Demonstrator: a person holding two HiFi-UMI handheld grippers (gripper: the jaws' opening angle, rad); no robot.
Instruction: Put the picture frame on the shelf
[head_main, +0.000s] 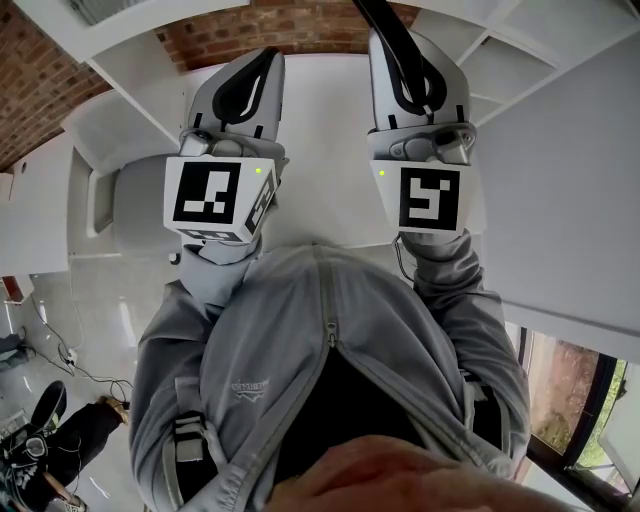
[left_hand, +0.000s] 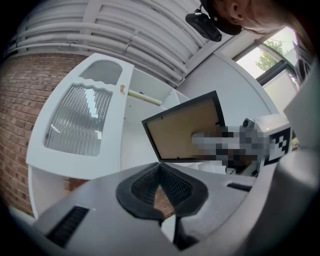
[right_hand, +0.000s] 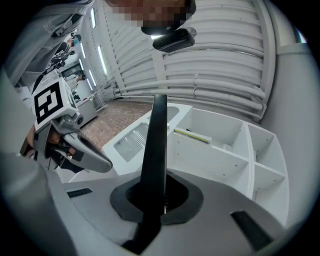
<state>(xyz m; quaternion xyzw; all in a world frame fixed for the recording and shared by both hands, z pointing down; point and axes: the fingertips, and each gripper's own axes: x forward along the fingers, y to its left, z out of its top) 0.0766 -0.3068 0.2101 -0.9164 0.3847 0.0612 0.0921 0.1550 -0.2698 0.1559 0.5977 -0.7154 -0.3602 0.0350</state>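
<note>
White shelf (right_hand: 220, 150) cubby holds yellowish bar (right_hand: 192, 135); R gripper (right_hand: 155, 194) clamps pic frame (right_hand: 156, 140) edge-on, L gripper (left_hand: 160, 166) jaws together, empty.

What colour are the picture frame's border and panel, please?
The picture frame has a black border and tan panel; left gripper view shows it best.

Your shelf (right_hand: 225, 165) is a white unit, split up by thin boards into a bunch of open cubbies. On its left side there's a door (right_hand: 131, 141) with a ribbed glass panel. A thin yellowish strip (right_hand: 192, 135) lies along one board, just beside that door. One cubby has a small white thing (right_hand: 228, 147) sitting in it, way too tiny to tell what it is.
</note>
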